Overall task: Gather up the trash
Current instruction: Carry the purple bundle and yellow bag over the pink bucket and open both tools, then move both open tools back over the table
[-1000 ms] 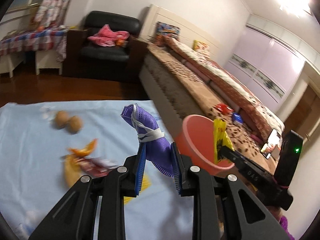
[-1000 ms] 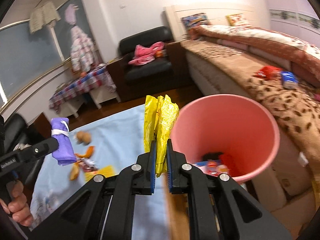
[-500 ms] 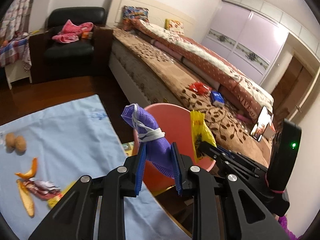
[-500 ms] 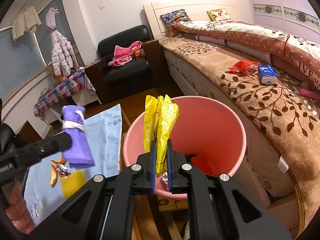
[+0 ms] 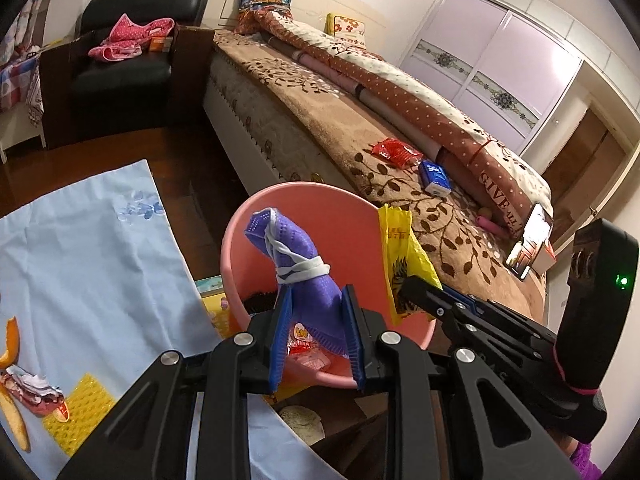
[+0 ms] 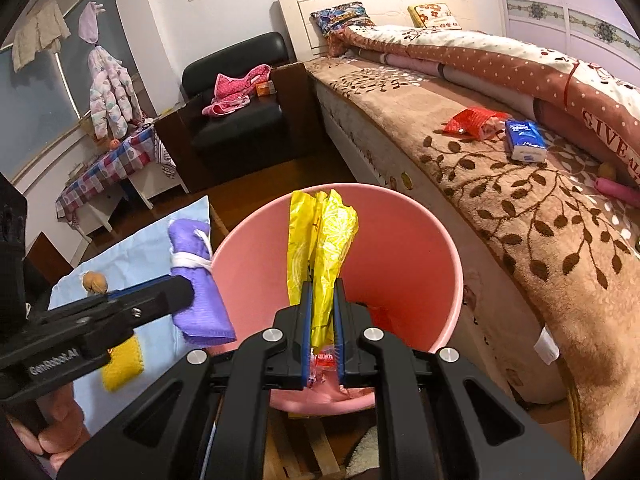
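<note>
A pink bin (image 5: 240, 216) stands between the blue cloth and the bed, with wrappers at its bottom. My left gripper (image 5: 316, 300) is shut on a rolled purple face mask (image 5: 298, 264) tied with its white straps, held over the bin's near left rim. In the right wrist view the mask (image 6: 196, 280) hangs at the bin's (image 6: 420, 248) left edge. My right gripper (image 6: 322, 292) is shut on a crumpled yellow wrapper (image 6: 320, 240), held upright above the bin's opening. The left wrist view shows that wrapper (image 5: 400, 248) at the bin's right rim.
On the blue cloth (image 5: 80, 248) at left lie orange peel (image 5: 10, 344), a torn wrapper (image 5: 28, 388), a yellow piece (image 5: 84, 404) and a walnut (image 6: 95, 282). The bed (image 5: 360, 128) at right carries a red packet (image 5: 396, 152) and a blue tissue pack (image 5: 436, 172). A black armchair (image 5: 120, 72) stands behind.
Both grippers have swung from over the blue cloth toward the pink bin, still holding the mask and the yellow wrapper. The bin now lies directly below them.
</note>
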Motion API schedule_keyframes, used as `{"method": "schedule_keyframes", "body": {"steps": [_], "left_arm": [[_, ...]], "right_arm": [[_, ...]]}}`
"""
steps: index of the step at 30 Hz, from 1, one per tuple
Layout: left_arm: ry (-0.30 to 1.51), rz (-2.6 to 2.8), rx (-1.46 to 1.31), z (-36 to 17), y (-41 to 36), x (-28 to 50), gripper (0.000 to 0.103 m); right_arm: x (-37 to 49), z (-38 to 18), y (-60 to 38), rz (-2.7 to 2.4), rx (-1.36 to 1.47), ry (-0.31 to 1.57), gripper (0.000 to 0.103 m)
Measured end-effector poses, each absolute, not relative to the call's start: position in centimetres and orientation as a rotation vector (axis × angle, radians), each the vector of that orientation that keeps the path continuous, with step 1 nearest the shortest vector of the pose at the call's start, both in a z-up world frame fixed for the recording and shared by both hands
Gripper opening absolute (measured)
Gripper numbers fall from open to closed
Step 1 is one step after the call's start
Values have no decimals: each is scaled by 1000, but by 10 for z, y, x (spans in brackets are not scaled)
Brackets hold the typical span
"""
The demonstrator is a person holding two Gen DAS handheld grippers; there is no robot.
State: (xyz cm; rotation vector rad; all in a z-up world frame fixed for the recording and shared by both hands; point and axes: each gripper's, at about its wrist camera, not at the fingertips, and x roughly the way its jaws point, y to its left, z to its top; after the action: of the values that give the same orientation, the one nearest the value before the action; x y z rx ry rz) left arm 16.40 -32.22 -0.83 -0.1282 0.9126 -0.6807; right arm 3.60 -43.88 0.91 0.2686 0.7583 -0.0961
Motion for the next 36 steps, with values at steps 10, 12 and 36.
{"method": "schedule_keyframes", "body": {"steps": [10,12,36], "left_arm": [[893,-651,-130,-6,-307,169,47],[893,-642,-138,-3,-303,169,47],[762,-363,-177,49,-153,92,47]], "right_arm": [[47,2,-444,-93,336,783,36],[45,3,-440,-95,329,783,36],[-6,71,-339,47,213,669,36]]}}
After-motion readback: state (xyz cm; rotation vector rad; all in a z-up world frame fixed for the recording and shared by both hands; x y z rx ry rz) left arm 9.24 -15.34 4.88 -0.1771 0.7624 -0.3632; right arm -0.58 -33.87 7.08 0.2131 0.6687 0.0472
